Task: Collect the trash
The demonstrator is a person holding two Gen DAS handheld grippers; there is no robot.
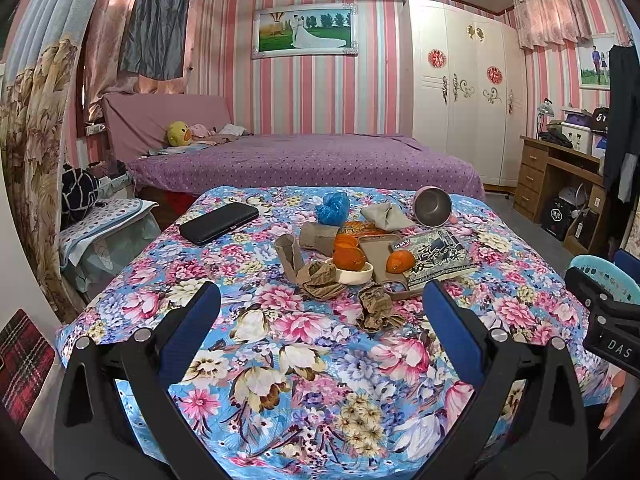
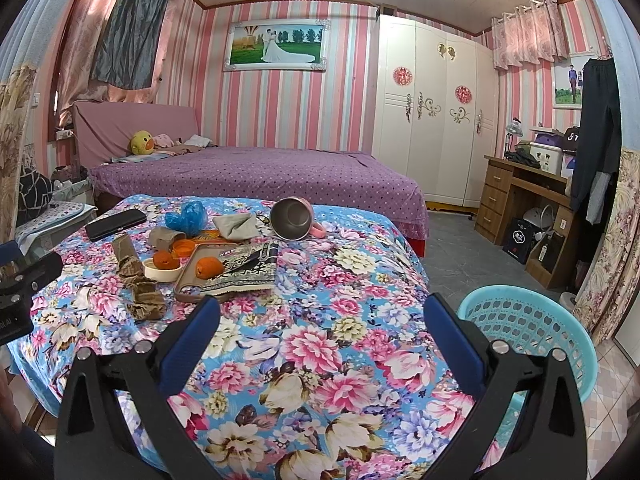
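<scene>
item: crumpled wrappers (image 1: 374, 312), mid-table, just before the tray (image 1: 384, 254). likely light, soft, springy; i would pinch the top fold. basket (image 2: 532, 320) at the table's right. my left gripper (image 1: 320, 306) and right gripper (image 2: 320, 316): both apart, empty, hovering short.

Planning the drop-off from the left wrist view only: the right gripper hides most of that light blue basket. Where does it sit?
Observer: The basket sits beside the table's right edge, its rim below the tabletop and its mouth facing up.
Operator: Anything in it?
Observer: The part of its inside that shows holds nothing.
Operator: Is the right gripper free?
Observer: Yes, the right gripper is open over the cloth, with nothing between its fingers.
</scene>
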